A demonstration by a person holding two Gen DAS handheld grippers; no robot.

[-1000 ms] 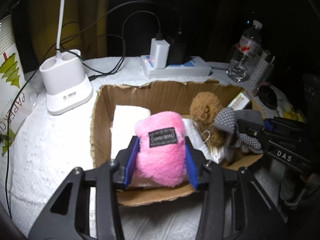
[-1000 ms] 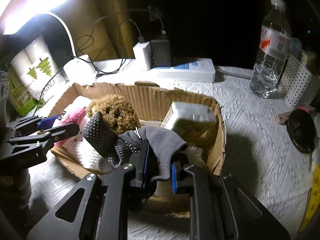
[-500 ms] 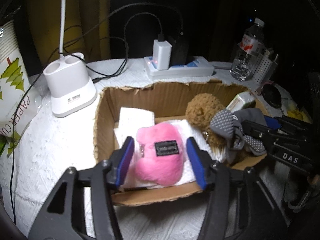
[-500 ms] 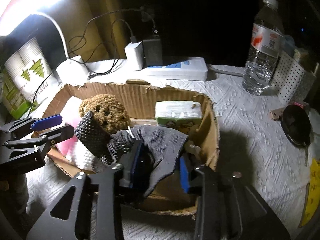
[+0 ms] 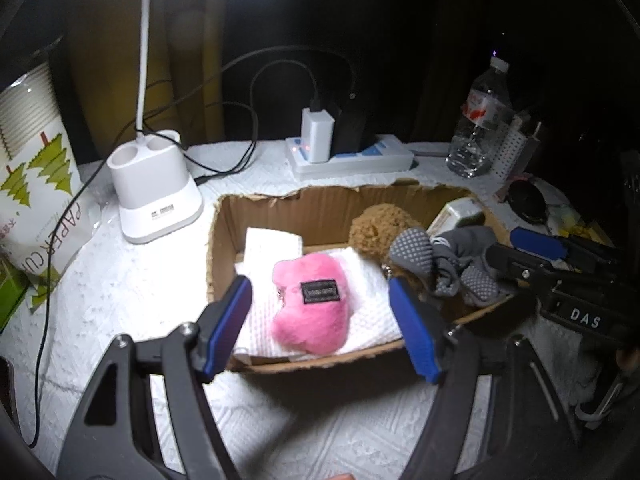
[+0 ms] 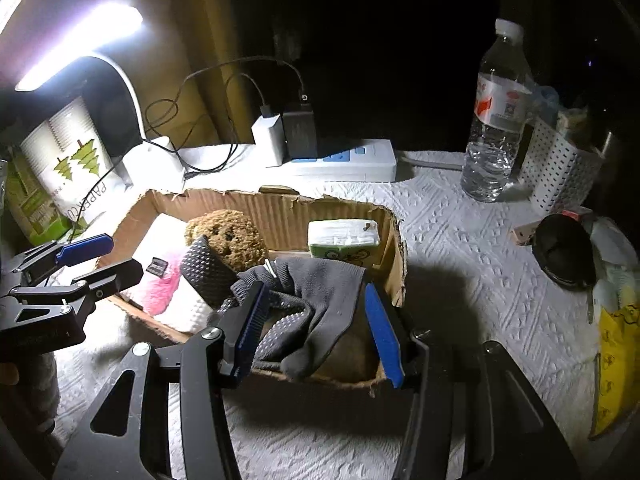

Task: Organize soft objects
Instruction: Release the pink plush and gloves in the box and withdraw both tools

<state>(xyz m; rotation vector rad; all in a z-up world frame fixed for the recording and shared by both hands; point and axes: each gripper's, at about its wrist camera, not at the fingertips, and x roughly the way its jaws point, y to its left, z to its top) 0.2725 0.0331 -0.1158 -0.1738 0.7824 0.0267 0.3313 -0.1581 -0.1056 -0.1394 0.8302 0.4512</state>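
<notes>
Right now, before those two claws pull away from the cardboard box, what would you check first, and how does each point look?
1. Left claw let go of the fluffy pink plush toy: ok, its jaws have just been opening and stand clear of it.
2. Right claw let go of the grey dotted fabric gloves: ok, jaws just opened.
3. Plush inside the torn cardboard box: ok.
4. Gloves fully inside: not ok, one fingertip hangs over the near wall.
5. Brown woolly round toy undisturbed: cannot tell.
</notes>
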